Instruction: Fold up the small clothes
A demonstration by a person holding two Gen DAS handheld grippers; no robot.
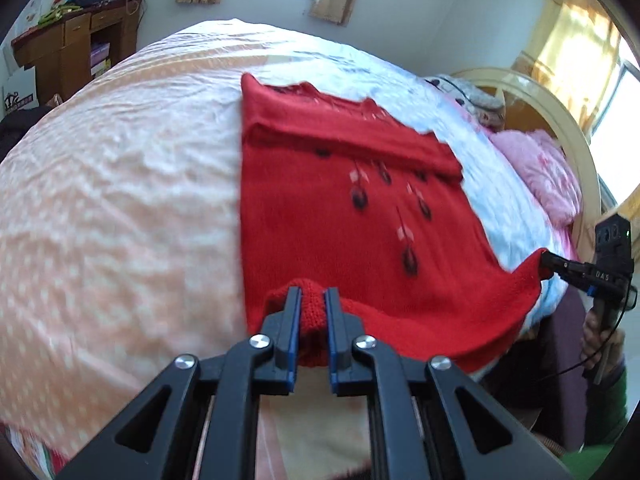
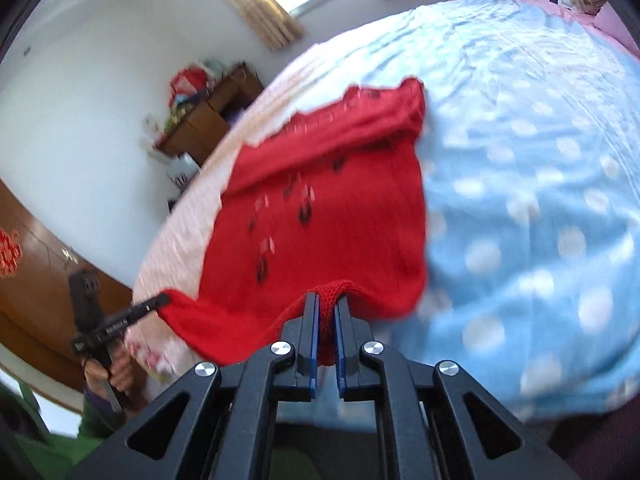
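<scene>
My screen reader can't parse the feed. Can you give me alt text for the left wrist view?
The left tool is clamped on the near edge of a red sweater spread on a bed. At the right, the right tool pinches another part of that edge. A wooden desk stands at the far wall.

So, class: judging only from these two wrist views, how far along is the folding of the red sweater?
Done: the red sweater lies spread on the bed, with a sleeve apparently already folded across its upper part. In hand: the left gripper and right gripper each pinch a corner of the near edge, slightly lifted. Left: carrying that edge over to fold the body; no finished bundle shows yet.
</scene>
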